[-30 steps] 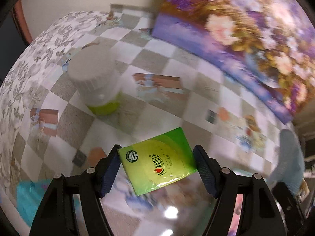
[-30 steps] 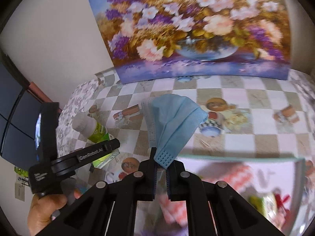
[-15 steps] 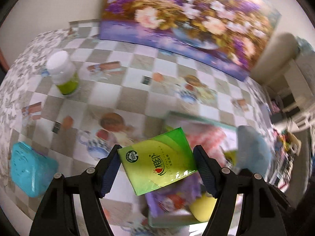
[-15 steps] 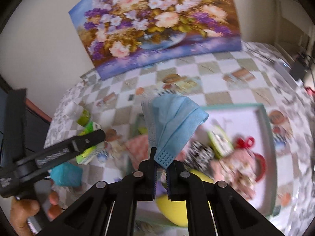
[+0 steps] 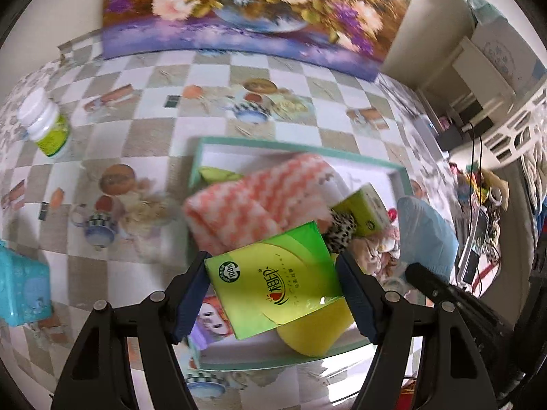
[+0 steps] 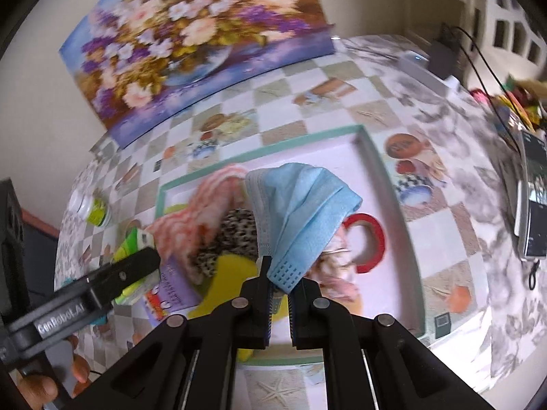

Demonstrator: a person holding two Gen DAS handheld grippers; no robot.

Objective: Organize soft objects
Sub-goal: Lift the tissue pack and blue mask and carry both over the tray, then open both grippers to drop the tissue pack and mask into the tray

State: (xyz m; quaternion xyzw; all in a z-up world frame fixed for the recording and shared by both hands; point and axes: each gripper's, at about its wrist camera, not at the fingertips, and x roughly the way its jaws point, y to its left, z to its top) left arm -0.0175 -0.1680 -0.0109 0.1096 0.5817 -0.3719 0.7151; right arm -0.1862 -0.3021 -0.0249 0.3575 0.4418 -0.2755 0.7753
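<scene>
My left gripper (image 5: 273,283) is shut on a green tissue pack (image 5: 273,280) and holds it above the near left part of a teal-rimmed tray (image 5: 297,148). My right gripper (image 6: 280,285) is shut on a blue face mask (image 6: 301,212) that hangs over the tray's middle (image 6: 367,157); the mask also shows in the left wrist view (image 5: 425,235). In the tray lie an orange-and-white cloth (image 5: 259,201), a leopard-print item (image 6: 236,235), a yellow sponge (image 6: 229,273), a second green pack (image 5: 362,210), a red ring (image 6: 371,242) and pink fabric (image 6: 342,287).
A white-capped bottle (image 5: 46,123) stands at the table's far left. A teal box (image 5: 20,290) sits at the near left. A flower painting (image 5: 253,10) leans on the wall behind. A phone (image 6: 531,205) and cables lie at the right edge.
Both grippers have swung right and forward from the bottle side to over the tray, still holding their items. The tray now lies directly beneath them.
</scene>
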